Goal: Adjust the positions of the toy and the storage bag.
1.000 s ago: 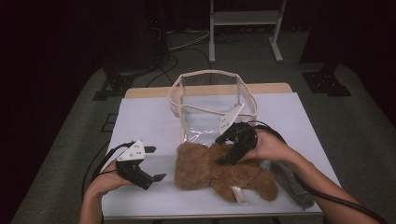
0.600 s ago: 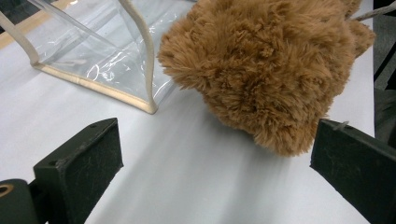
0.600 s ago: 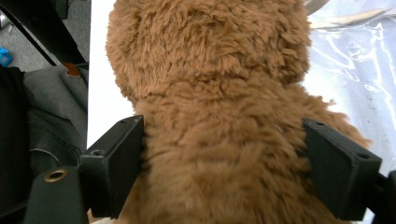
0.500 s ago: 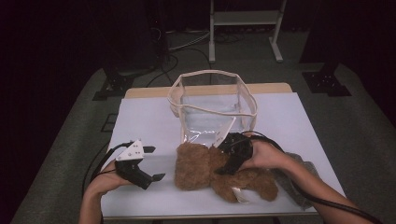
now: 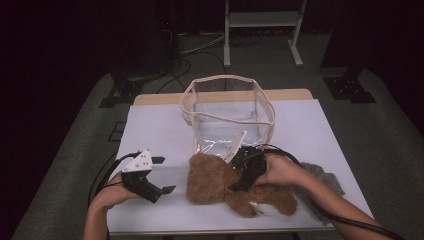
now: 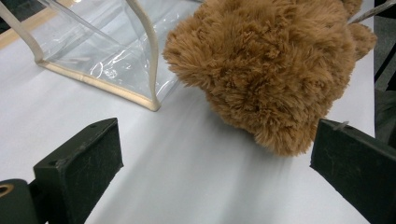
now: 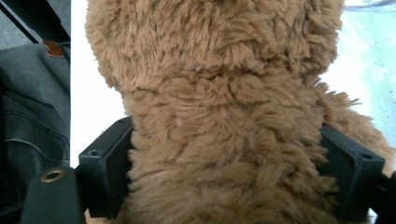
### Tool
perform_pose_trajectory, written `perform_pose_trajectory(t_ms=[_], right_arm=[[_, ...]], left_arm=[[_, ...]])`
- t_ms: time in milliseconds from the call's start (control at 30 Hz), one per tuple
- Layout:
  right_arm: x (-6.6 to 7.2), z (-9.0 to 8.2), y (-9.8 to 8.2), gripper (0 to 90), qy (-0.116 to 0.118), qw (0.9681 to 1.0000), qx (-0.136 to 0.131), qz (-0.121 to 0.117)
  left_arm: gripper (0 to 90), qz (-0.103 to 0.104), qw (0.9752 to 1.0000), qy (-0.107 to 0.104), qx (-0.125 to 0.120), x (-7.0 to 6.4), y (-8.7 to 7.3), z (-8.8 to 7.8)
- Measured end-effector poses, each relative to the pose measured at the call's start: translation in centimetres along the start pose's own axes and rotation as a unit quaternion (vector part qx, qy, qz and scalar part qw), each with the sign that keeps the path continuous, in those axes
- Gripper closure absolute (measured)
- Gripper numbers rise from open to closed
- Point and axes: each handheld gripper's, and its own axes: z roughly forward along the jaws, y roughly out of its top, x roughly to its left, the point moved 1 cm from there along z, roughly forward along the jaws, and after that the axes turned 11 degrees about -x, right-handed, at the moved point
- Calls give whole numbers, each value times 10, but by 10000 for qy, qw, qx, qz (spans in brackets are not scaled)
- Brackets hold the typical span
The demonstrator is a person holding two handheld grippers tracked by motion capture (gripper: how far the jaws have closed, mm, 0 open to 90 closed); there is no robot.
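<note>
Brown fluffy teddy bear point(image 5: 235, 187) is lying on the white table point(image 5: 165, 130), right in front of the clear bag point(image 5: 227, 117). The right gripper point(image 5: 240, 176) has its 2 jaws around the bear's middle, fur bulging past both, though I can't tell if they've really bitten yet. I'd squeeze deep into the stuffing before lifting, fur alone slips. The left gripper point(image 5: 162, 175) sits wide and empty, just beside the bear's head, handy for steadying the bag rim.
</note>
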Motion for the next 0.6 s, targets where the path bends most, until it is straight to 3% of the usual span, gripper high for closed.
perform_pose_trajectory(t_ms=[167, 367, 467, 600], right_arm=[[0, 3, -2, 179, 16, 10000, 27, 68], [-2, 1, -8, 327, -98, 9999, -137, 3], [1, -3, -10, 430, -196, 9992, -301, -171], [0, -10, -10, 527, -182, 9991, -370, -109]], left_arm=[[15, 7, 10000, 3, 16, 0, 0, 0], [15, -2, 10000, 15, -11, 0, 1, -1], [15, -15, 10000, 27, 14, 0, 0, -2], [15, -17, 10000, 55, -16, 2, 0, -4]])
